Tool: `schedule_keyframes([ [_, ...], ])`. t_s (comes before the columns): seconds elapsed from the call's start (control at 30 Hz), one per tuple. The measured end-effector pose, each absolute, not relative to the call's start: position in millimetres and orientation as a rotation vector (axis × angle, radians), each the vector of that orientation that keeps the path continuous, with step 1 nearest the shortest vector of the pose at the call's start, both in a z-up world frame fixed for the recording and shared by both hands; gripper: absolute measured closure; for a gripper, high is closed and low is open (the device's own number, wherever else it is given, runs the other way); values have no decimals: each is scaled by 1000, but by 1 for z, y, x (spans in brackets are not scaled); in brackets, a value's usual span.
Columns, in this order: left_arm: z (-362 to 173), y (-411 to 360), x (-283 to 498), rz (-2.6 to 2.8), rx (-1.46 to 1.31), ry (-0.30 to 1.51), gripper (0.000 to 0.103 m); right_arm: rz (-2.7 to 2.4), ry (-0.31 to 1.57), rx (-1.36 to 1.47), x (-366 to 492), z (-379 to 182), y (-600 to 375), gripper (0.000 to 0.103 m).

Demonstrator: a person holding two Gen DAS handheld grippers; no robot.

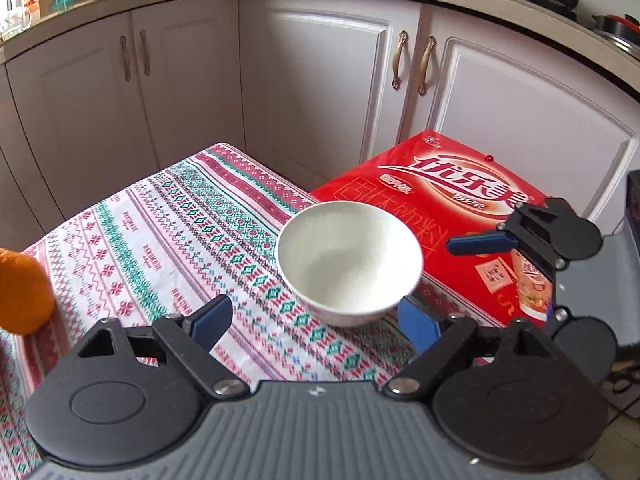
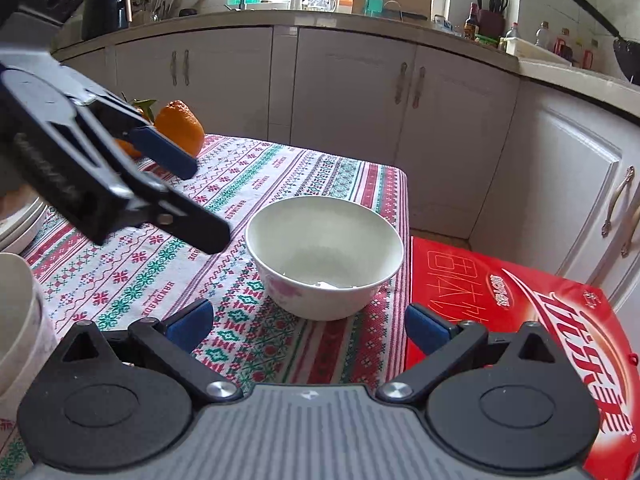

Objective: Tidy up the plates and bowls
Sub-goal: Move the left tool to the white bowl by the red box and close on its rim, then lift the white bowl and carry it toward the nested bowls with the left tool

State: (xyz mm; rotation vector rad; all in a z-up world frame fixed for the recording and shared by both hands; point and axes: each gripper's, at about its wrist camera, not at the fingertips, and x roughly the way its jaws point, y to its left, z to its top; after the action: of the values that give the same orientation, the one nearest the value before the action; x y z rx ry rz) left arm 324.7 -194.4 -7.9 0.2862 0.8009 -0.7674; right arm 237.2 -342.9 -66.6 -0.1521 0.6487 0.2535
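white ceramic bowl (image 1: 349,262) sat upright on the worktop (image 1: 168,240), mouth up, near the cloth's edge by the red carton (image 1: 452,216). round thing, no long axis to speak of; smooth glazed inside, faint pink flower print on its outer wall in the right wrist view (image 2: 324,256).

left claw (image 1: 316,322) was just short of the bowl, jaws apart, bowl ahead of the gap and a bit toward the right blue pad (image 1: 416,326); that pad looked right at the bowl's lower wall, contact can't be told. no clamp on it.

right claw (image 2: 310,326) also had jaws apart, bowl straight ahead between the lines of the two blue pads (image 2: 192,322), clear of both. in the left wrist view the right claw (image 1: 520,240) came in from the right over the carton, near the bowl rim, not touching. in the right wrist view the left claw (image 2: 160,184) reached in from the left, black arm tip close to the rim.

worktop was covered with woven-pattern cloth, red, green and white bands. orange (image 2: 180,126) lay at the far left corner. stacked white plates (image 2: 20,220) at left edge, another pale bowl (image 2: 16,320) nearer, both partly cut off. red carton was glossy cardboard, flat, lower than the worktop edge.
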Motion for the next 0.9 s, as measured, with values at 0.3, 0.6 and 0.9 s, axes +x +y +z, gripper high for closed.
schedule_keyframes([
  [0.3, -28, -223, 364, -778, 287, 833, 24, 267, 649, -143, 260, -74, -347, 2],
  [0.6, -40, -239, 378, -798, 296, 856, 32, 287, 642, -164, 270, -74, -346, 10],
  [0.9, -42, -243, 380, -838, 300, 862, 40, 292, 639, -155, 271, -73, -349, 15],
])
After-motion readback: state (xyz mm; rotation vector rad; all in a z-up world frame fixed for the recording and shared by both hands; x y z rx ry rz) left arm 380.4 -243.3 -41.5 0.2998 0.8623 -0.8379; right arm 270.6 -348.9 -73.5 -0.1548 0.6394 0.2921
